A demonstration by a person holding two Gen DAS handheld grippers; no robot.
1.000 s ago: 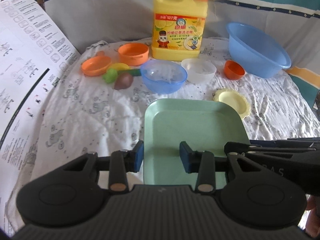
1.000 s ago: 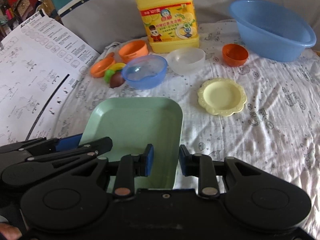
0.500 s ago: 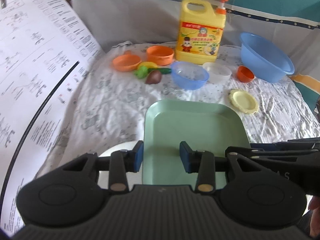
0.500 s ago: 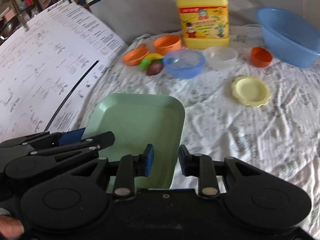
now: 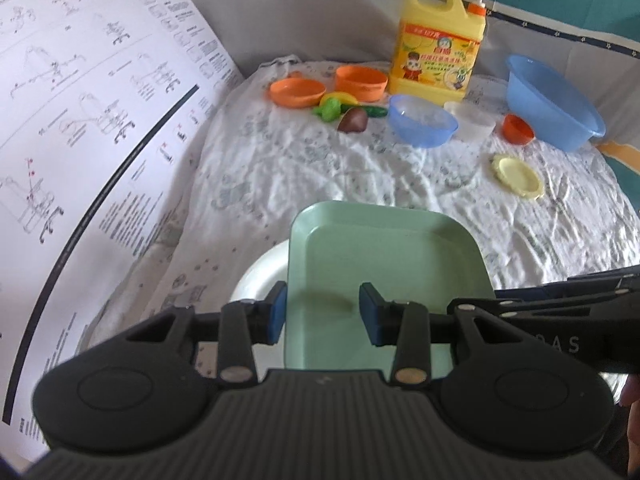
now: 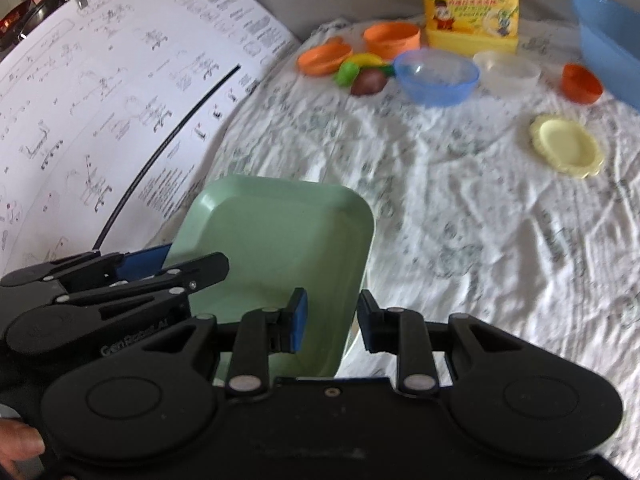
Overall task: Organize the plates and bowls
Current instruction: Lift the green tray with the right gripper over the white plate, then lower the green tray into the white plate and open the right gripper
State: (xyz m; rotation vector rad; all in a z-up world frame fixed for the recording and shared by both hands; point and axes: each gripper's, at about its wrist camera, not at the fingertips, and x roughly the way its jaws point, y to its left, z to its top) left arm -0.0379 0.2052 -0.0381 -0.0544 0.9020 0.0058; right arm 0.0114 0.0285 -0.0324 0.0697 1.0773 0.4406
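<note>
A pale green square plate (image 5: pixel 384 248) hangs above the cloth, carried by both grippers. My left gripper (image 5: pixel 322 312) is shut on its left rim, one pad outside the edge and one inside. My right gripper (image 6: pixel 332 320) is shut on the plate's right rim (image 6: pixel 360 264). Under the green plate's left side shows part of a white round plate (image 5: pixel 260 276). Farther back stand a blue bowl (image 5: pixel 422 126), a clear bowl (image 5: pixel 472 124), a small orange bowl (image 5: pixel 518 130), a yellow scalloped plate (image 5: pixel 518 176), an orange bowl (image 5: pixel 360 82) and an orange plate (image 5: pixel 298 92).
A yellow detergent bottle (image 5: pixel 438 48) stands at the back, with a large blue basin (image 5: pixel 556 104) to its right. Toy vegetables (image 5: pixel 344 110) lie by the orange dishes. A big printed paper sheet (image 5: pixel 80 140) rises along the left. The white cloth (image 5: pixel 360 176) is wrinkled.
Both grippers have carried the green plate back and to the left, away from the far dishes. The white plate has come into view under its left side.
</note>
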